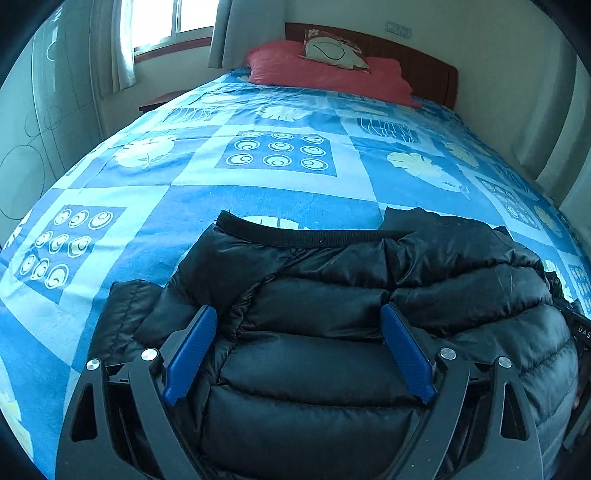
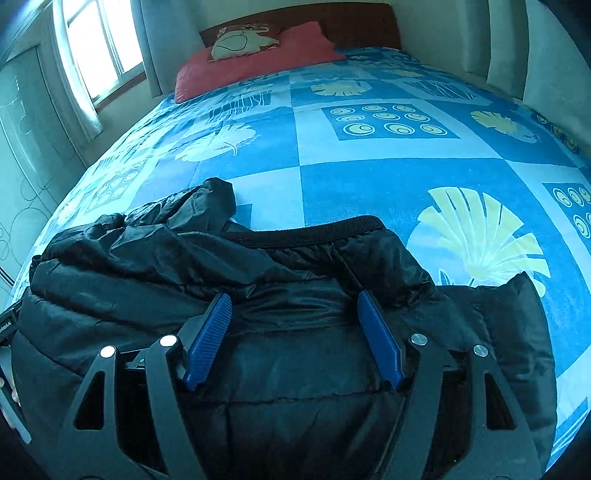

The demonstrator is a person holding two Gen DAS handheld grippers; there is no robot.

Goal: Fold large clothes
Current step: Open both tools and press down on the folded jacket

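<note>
A black puffer jacket [image 1: 369,295] lies bunched at the near end of the bed, its ribbed hem band facing the headboard. My left gripper [image 1: 297,314] hovers over its left part, blue pads wide apart, holding nothing. In the right wrist view the same jacket [image 2: 258,266] shows with a crumpled sleeve at its far left. My right gripper [image 2: 293,301] is over the jacket's right part, jaws open and empty. The jacket's near edge is hidden under both grippers.
The bed [image 1: 295,192] has a blue patterned sheet [image 2: 369,177]. A red pillow [image 1: 325,74] with a small cushion [image 1: 332,48] lies by the wooden headboard. A window [image 1: 162,22] and a wardrobe are at the left, a wall at the right.
</note>
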